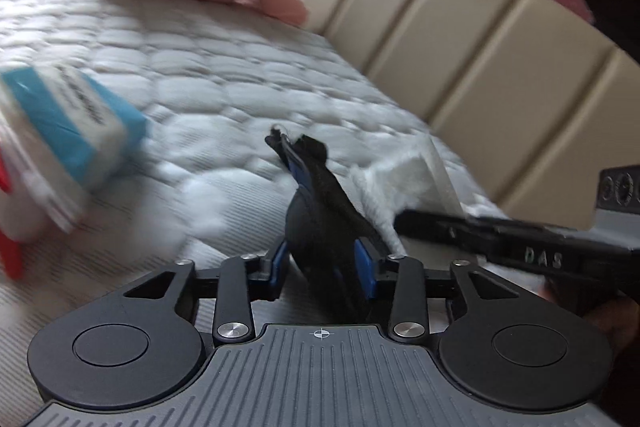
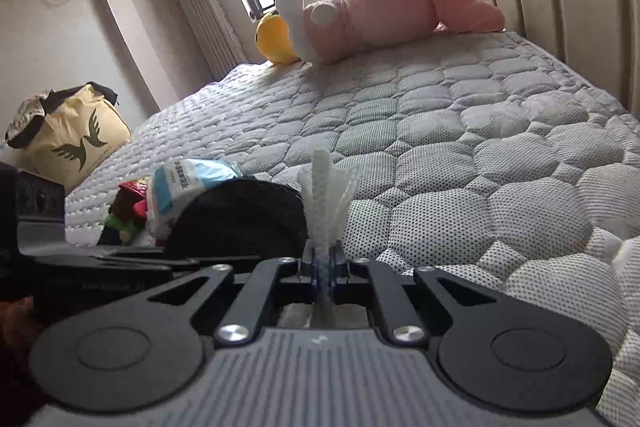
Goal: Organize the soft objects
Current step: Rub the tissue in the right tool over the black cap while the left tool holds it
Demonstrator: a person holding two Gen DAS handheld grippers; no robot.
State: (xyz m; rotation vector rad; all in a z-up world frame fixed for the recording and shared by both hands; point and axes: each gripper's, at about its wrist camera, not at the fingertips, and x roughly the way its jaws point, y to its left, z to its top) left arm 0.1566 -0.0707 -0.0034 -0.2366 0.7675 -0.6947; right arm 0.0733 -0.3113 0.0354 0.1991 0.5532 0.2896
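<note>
2 plush toys, a pink one (image 2: 384, 15) and a yellow one (image 2: 274, 37), already lie touching at the far end of the quilted mattress (image 2: 460, 131) near the headboard (image 1: 460, 39), while a blue-and-white tissue pack (image 1: 68, 119) and a red-and-green item (image 2: 128, 211) sit loose nearby, so sorting seems partway. The left gripper (image 1: 324, 259) is clamped on a black fabric piece (image 1: 320, 195). The right gripper (image 2: 322, 267), jaws together, pinches a white mesh cloth (image 2: 324, 195), low over the mattress.
</note>
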